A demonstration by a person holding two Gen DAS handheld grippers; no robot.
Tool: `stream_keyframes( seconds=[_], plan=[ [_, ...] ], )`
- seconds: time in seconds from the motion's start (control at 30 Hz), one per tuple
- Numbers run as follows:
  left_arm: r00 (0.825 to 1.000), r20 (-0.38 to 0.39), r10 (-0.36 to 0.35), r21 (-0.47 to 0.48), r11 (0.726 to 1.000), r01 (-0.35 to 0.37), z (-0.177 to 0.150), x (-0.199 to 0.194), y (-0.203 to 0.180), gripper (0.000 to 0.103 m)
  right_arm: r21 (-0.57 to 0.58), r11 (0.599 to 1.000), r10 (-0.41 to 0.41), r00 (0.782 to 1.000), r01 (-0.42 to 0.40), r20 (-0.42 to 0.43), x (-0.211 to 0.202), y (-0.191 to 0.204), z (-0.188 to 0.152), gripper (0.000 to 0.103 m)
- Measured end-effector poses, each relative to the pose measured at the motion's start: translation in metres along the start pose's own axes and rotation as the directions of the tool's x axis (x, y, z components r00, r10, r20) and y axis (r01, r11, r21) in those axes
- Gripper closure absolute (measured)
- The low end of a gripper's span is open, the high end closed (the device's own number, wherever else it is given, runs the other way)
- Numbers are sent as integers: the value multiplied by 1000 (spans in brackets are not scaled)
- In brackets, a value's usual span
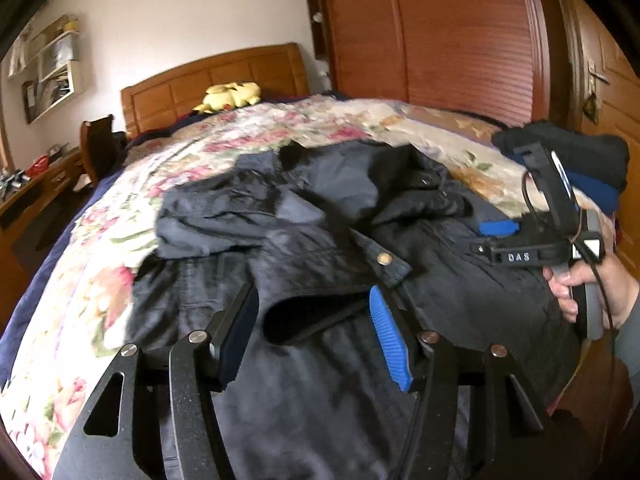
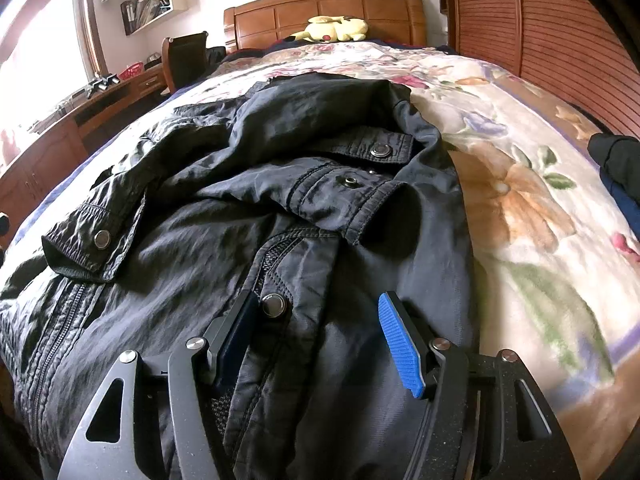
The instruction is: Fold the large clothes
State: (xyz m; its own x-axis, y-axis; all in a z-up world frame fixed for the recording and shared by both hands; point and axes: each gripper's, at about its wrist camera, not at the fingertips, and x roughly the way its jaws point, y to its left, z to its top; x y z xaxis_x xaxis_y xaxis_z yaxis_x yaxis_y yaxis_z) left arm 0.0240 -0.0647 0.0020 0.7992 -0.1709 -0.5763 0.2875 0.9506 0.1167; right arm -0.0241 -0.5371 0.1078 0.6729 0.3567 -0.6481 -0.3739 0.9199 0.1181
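Observation:
A large black jacket with snap buttons and a zip lies crumpled on the floral bedspread; it also fills the right wrist view. My left gripper is open just above the jacket's near part, over a cuff opening. My right gripper is open above the jacket's front by the zip and a snap button. The right gripper also shows in the left wrist view, held by a hand at the jacket's right edge.
The bed has a wooden headboard with a yellow plush toy at the far end. Folded dark clothes sit at the bed's right side. A wooden wardrobe stands right; a desk and chair stand left.

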Motion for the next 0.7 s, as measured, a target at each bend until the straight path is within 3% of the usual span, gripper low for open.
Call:
stream_keyframes(
  seconds=[0.43,0.7],
  plan=[
    [995,-102,-7,64,998,14,9,57,-44,44,-3,1000,1,1000,-1,7,-1,0,-2,38],
    [980,-196,-18,94,995,37,12,87,-55,44,-9,1000,-4,1000,4,7,-2,1,-2,38]
  ],
)
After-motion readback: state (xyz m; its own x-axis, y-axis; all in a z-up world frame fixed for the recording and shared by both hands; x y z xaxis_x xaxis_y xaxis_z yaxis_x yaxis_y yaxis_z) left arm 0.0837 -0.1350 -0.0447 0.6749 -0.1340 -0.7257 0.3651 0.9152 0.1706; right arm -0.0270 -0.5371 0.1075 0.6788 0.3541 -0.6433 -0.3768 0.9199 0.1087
